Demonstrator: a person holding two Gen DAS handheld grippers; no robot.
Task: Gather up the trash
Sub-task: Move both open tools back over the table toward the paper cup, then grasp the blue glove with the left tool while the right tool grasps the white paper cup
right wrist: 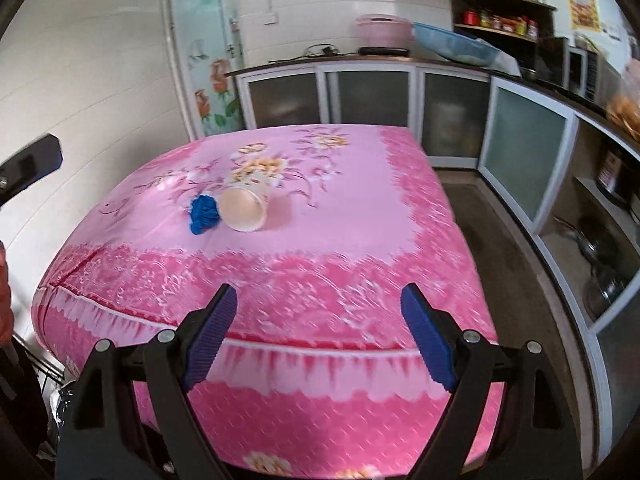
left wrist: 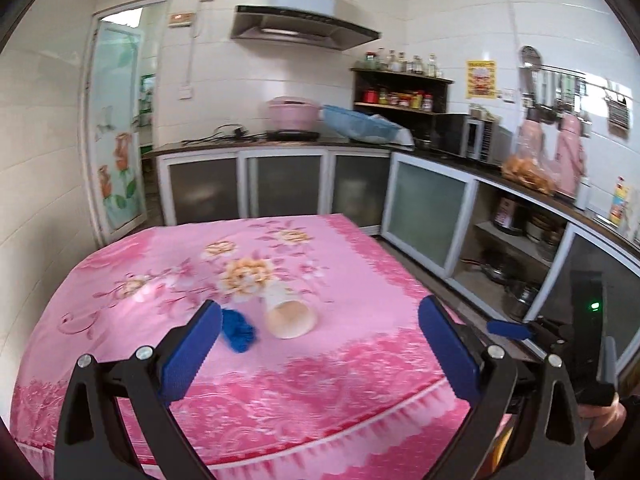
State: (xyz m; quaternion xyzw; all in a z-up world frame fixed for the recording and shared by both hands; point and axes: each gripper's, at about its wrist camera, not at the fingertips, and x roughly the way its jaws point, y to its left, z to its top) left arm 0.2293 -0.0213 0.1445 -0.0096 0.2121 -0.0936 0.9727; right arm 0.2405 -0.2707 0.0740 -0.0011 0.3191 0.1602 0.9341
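Both tools are empty with jaws apart: the left gripper [left wrist: 320,334] and the right gripper [right wrist: 318,332]. Farther on the pink tablecloth [right wrist: 360,216], a tipped paper cup [right wrist: 244,208] touches a blue crumpled wad [right wrist: 203,214]. Better approach low and clamp 1 item across its narrow side.

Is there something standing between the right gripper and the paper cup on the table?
Nothing visible does. The right gripper is open, and only bare pink tablecloth lies between it and the paper cup, which lies on its side with its mouth toward the camera. The crumpled blue piece sits beside the cup, left of that path.
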